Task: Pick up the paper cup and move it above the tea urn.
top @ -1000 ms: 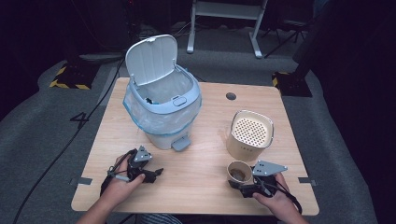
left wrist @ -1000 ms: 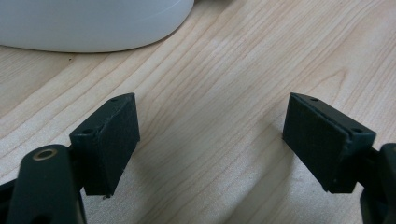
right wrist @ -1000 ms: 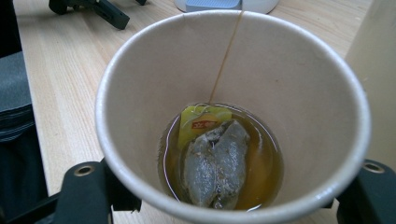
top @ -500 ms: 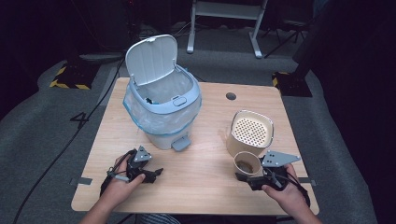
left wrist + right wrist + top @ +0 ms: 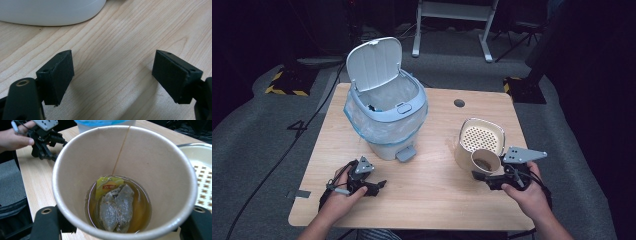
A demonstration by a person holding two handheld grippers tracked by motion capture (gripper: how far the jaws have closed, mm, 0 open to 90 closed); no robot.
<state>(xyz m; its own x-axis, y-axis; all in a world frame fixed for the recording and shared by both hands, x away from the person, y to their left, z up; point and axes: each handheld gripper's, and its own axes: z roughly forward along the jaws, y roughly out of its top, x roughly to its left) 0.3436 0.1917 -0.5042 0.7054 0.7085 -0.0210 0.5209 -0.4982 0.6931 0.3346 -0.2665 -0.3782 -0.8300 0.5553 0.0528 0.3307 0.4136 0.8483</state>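
A brown paper cup [image 5: 484, 161] hangs just above the table in front of the beige strainer bowl [image 5: 482, 135], with my right gripper [image 5: 486, 172] shut on its sides. In the right gripper view the cup [image 5: 82, 170] holds a little amber tea and a wet tea bag [image 5: 116, 207] with a yellow tag, and the two jaws of the right gripper [image 5: 122, 220] press on its wall. My left gripper [image 5: 377, 186] rests on the table near the front left, open; in its own view the left gripper [image 5: 112, 75] has only bare wood between the pads.
A pale blue pedal bin [image 5: 387, 120] lined with a clear bag stands at the middle left, its lid [image 5: 374, 62] raised. The wooden table [image 5: 437, 200] has a cable hole [image 5: 459, 103] at the back. The strainer bowl [image 5: 200, 170] sits close behind the cup.
My right gripper has lifted the cup off the table and brought it closer to the strainer bowl. The left gripper has stayed in place.
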